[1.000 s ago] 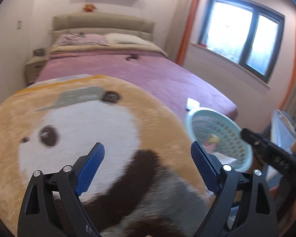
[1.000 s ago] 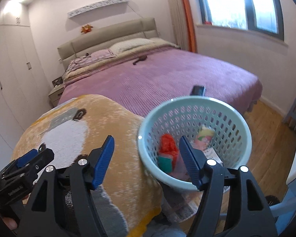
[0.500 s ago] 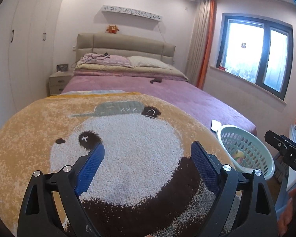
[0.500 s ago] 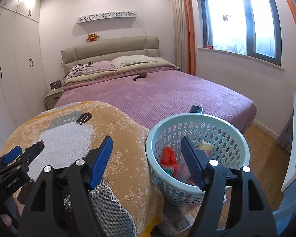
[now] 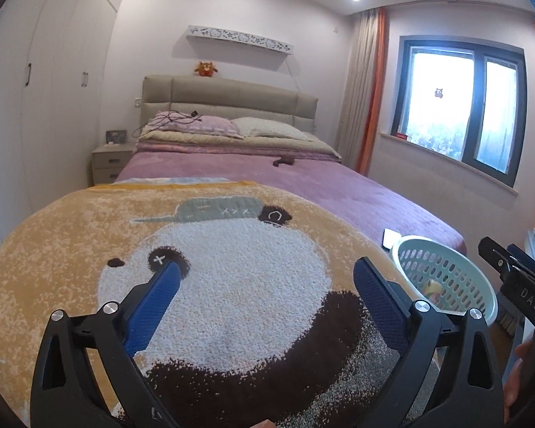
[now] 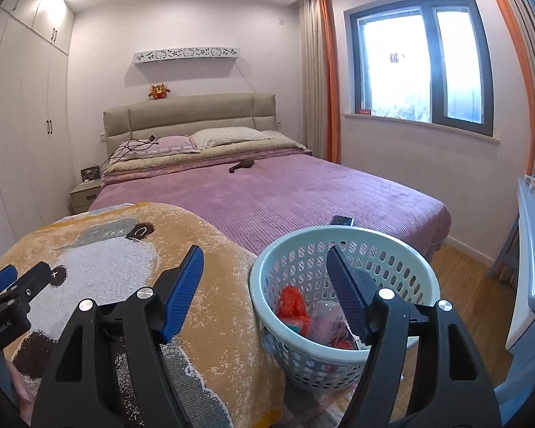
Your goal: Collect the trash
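A pale green perforated basket point(image 6: 392, 246) stands by the foot of the bed and holds an orange-red wad point(image 6: 293, 303) and other wrappers. It also shows in the left wrist view point(image 5: 481, 285) at the right. My right gripper point(image 6: 265, 267) is open and empty, held above the basket's near-left rim. My left gripper point(image 5: 265, 278) is open and empty over the panda blanket point(image 5: 232, 267). The right gripper's tip point(image 5: 510, 267) shows at the right edge of the left wrist view.
A purple bed point(image 6: 303, 192) fills the room's middle, with a dark object point(image 6: 241, 166) near the pillows and a phone point(image 6: 342, 220) at its foot corner. White wardrobes point(image 6: 14, 135) line the left. A pale desk point(image 6: 531, 249) stands at right. Wooden floor point(image 6: 467, 285) lies beyond the basket.
Both grippers have risen and pulled back, tilting up, so more of the room shows. The basket now sits lower and farther in both views. Both stay open.
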Action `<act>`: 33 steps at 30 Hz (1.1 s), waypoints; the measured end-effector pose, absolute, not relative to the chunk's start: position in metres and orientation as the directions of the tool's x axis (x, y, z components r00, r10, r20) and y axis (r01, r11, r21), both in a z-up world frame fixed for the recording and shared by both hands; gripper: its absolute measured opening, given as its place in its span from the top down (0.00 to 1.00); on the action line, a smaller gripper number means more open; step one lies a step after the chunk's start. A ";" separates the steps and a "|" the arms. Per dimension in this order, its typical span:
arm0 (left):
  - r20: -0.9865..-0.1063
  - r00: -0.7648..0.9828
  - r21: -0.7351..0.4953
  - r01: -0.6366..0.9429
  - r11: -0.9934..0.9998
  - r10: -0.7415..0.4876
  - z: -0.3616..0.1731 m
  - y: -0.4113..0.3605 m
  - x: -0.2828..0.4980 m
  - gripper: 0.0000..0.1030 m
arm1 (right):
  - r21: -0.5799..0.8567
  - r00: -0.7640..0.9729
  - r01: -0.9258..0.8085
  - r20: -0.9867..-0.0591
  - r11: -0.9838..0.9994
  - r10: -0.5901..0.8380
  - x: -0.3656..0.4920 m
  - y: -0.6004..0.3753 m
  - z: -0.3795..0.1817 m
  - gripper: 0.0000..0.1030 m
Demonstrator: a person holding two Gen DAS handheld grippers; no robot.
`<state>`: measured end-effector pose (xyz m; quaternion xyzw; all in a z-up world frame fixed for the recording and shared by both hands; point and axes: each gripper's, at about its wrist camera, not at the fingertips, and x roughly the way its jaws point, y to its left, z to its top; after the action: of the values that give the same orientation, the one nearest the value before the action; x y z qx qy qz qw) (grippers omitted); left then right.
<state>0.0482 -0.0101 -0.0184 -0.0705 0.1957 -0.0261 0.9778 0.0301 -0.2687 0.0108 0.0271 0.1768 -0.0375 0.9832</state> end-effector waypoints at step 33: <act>-0.405 0.908 -0.159 0.051 0.986 -0.112 -0.020 -0.010 0.049 0.07 | 0.004 0.938 0.061 -0.343 0.998 -0.056 0.023 -0.243 0.014 0.20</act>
<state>0.0486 -0.0100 -0.0195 -0.0726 0.2108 -0.0419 0.9739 0.0230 -0.2433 0.0141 0.0073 0.1738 -0.0298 0.9843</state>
